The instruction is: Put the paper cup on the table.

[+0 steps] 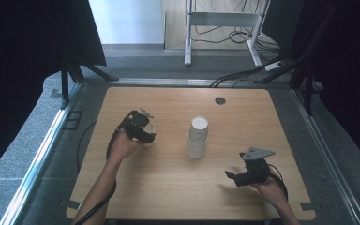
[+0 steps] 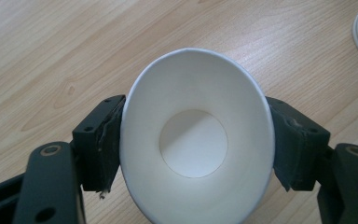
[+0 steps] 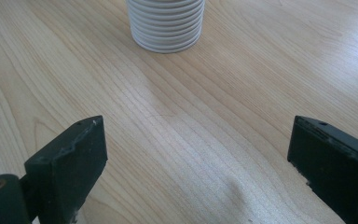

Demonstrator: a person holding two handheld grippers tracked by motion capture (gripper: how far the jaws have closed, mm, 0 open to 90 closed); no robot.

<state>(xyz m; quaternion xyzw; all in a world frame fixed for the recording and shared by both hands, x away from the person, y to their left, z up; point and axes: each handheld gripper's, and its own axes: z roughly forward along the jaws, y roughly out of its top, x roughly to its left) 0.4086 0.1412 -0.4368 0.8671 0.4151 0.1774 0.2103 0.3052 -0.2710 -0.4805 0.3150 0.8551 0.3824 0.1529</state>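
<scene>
High view, progress: One paper cup [image 1: 148,133] is apart from the stack of cups [image 1: 198,137] and sits in the left claw [image 1: 145,132] over the left part of the table [image 1: 168,187]. Separating a single cup looks done; setting it down and letting go appears to be what is left, and whether more cups are meant to come off the stack cannot be told.

High view, left arm: The forearm comes in from the bottom edge and angles up toward the table's middle left; the hand is wrapped round the claw's body, which points away from the person and downward.

High view, right arm: The right claw [image 1: 229,174] rests low near the table's right front, well apart from the stack, pointing left toward the table's middle, with the grey plate on top.

Left gripper view, cup: The cup's mouth faces the camera, its inner bottom visible, so it is upright or nearly so. The rim is squeezed to an oval, and both black jaws press on its outer wall, so the claw is clamped on the cup. Whether its base touches the wood is hidden.

Left gripper view, stack: Its ribbed rims show at the top right corner, apart from the held cup.

Right gripper view, claw: The two jaws stand wide apart with bare wood between them; nothing is held.

Right gripper view, stack: It stands ahead, upside down, rims on the table.
</scene>
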